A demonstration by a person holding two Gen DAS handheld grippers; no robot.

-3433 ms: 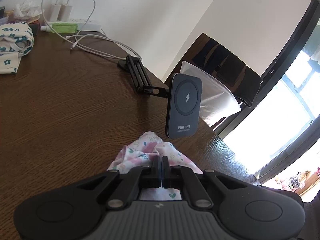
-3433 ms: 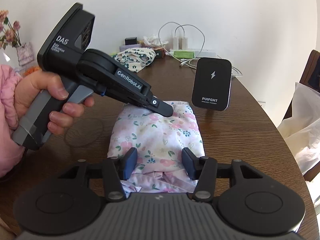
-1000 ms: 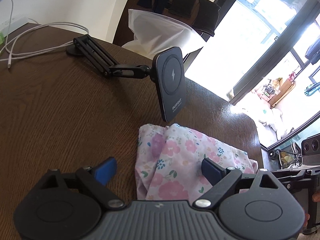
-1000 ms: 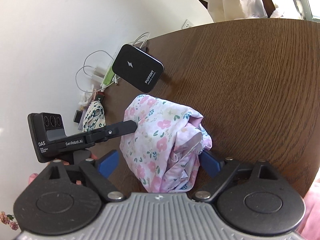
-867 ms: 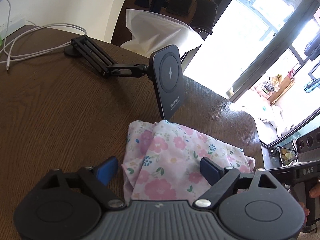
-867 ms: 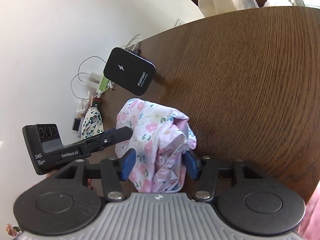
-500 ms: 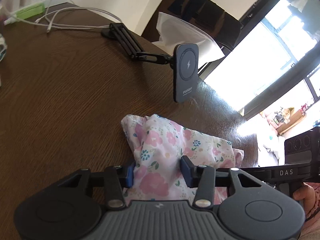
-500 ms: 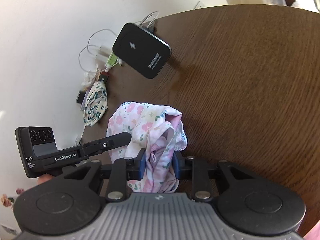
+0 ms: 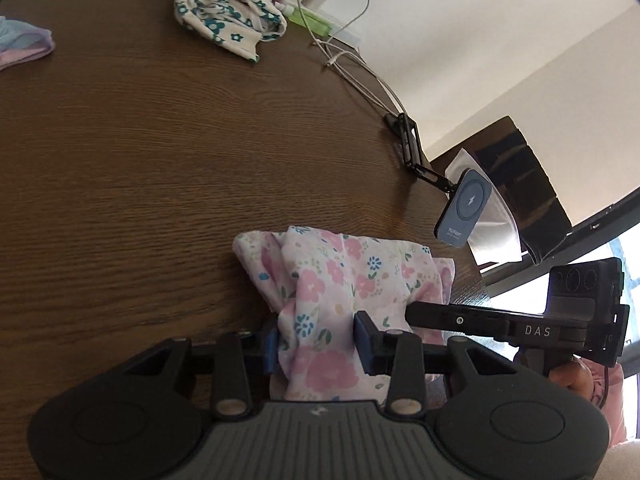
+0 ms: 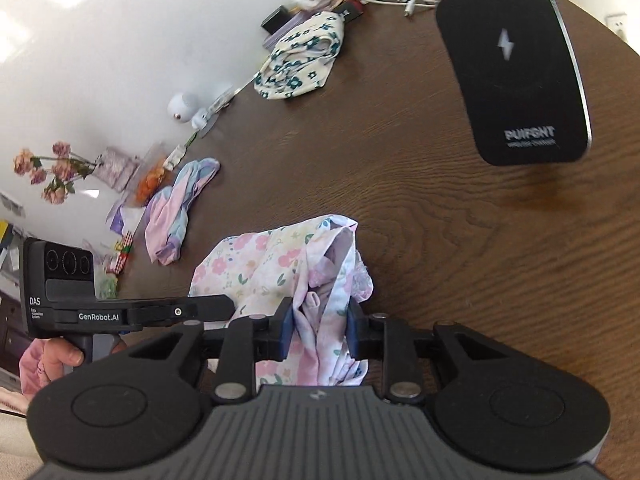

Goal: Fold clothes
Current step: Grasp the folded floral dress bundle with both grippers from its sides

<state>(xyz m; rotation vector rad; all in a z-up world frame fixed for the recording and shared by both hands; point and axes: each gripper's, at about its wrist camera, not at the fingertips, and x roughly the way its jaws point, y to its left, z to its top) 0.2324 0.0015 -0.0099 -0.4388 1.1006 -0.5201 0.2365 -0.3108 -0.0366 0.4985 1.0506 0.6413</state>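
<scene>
Floral garment (image 9: 340, 280) gripped at two ends over the tabletop (image 9: 160, 140).
Left gripper (image 9: 318, 344) closing, right gripper (image 10: 318, 332) easing, both clenched on bunched cloth, judged for carrying.

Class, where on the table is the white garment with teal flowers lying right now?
In the left wrist view the teal-flowered garment lies bunched at the far end of the wooden table, next to the white charger cables by the wall, well apart from the pink floral garment.

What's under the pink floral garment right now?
Bare brown table shows all around the pink floral garment, which is bunched on it. Whatever lies beneath the bundle is covered by cloth, so I cannot tell if anything is trapped there.
</scene>
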